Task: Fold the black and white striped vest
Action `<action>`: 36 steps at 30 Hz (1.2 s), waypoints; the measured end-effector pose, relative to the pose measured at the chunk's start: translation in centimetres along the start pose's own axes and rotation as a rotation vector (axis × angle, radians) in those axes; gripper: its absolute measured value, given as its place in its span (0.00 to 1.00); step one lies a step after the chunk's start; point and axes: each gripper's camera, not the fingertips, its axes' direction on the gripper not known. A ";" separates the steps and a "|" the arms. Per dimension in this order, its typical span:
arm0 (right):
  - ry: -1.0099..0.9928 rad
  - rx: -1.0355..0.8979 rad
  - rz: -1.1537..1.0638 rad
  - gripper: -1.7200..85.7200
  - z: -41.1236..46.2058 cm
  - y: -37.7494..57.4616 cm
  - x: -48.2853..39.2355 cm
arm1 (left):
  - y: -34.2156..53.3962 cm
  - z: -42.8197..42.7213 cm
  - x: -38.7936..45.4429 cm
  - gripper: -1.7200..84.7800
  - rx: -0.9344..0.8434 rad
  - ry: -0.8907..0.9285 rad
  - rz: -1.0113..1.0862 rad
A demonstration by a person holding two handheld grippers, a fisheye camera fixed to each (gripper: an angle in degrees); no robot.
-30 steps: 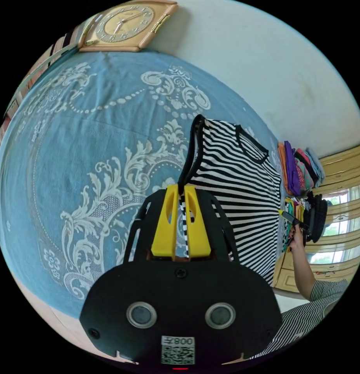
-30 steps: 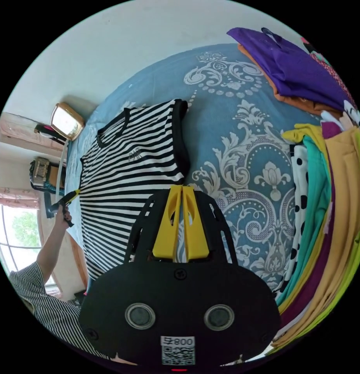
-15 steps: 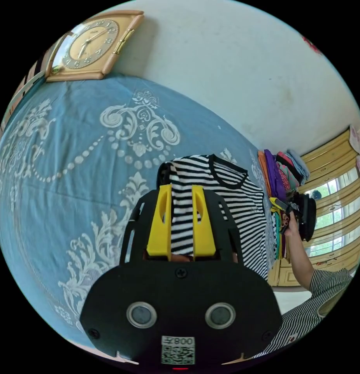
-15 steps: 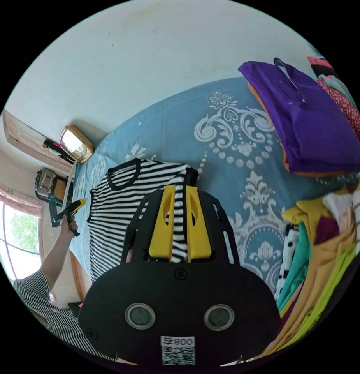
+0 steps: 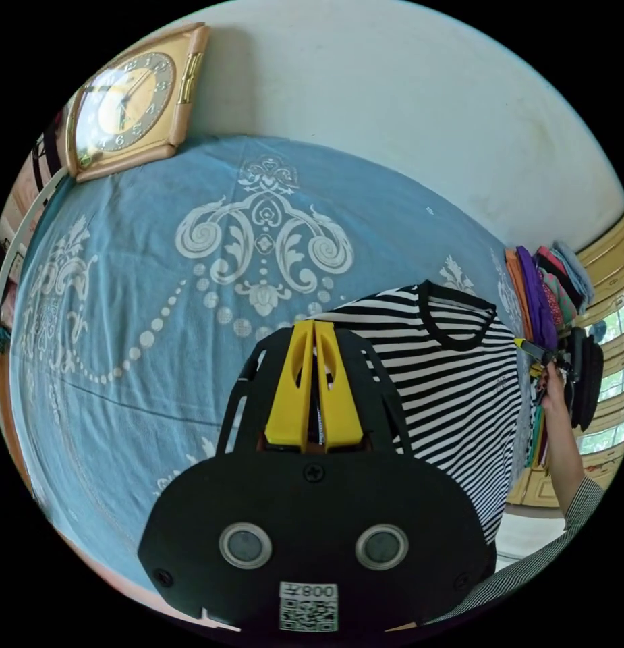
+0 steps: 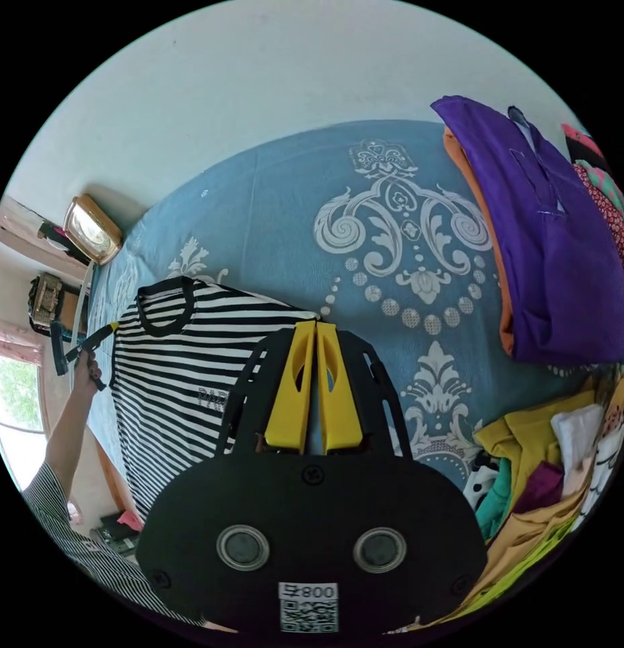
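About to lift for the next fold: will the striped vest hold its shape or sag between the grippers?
Probably sags: the striped vest is thin knit lying flat on the blue bedspread. Likely light, since the left gripper and right gripper carry it by pinched corners. The patterned spread may drag it slightly.

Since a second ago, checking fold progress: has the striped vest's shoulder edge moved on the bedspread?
Yes. The vest shoulder now lies nearer the scroll motif on the bedspread, toward the wall.

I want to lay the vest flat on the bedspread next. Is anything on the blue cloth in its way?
Nothing visible. The bedspread around the vest is bare pattern; the clock and clothes piles sit off at the edges.
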 end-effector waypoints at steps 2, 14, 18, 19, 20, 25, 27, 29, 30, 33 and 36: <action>-0.003 0.012 0.000 0.02 -0.2 -0.1 -0.3 | 0.1 0.0 -0.2 0.02 0.003 0.021 -0.012; -0.031 0.134 -0.085 0.02 -2.0 4.0 -3.1 | 3.8 -2.7 2.3 0.02 0.082 -0.002 0.115; 0.235 0.068 -0.175 0.02 2.1 4.9 -6.1 | 4.6 -3.0 1.3 0.02 0.038 0.005 0.054; 0.242 0.063 -0.188 0.02 2.3 5.1 -6.3 | 4.8 -3.3 1.2 0.02 0.042 0.014 0.052; 0.271 0.069 -0.190 0.02 2.5 5.5 -6.6 | 5.3 -4.4 1.2 0.02 0.067 0.008 0.051; 0.335 0.102 -0.245 0.02 2.9 7.3 -6.5 | 8.5 -8.2 0.1 0.02 0.095 0.045 0.023; 0.246 0.055 -0.174 0.02 2.1 7.4 -4.8 | 11.5 -10.5 -0.8 0.02 0.112 0.141 -0.015; 0.172 0.045 -0.099 0.02 0.7 7.9 -3.1 | 14.8 -12.6 -1.2 0.03 0.132 0.249 -0.009; 0.127 0.080 -0.069 0.02 -0.7 9.0 -1.9 | 17.1 -14.0 -1.3 0.03 0.127 0.318 0.009; 0.062 0.100 -0.029 0.02 -3.8 13.0 0.6 | 23.8 -17.2 -1.4 0.04 0.057 0.383 0.034; -0.027 0.070 -0.017 0.02 -6.4 19.2 3.0 | 31.3 -20.1 -2.0 0.06 -0.040 0.403 -0.010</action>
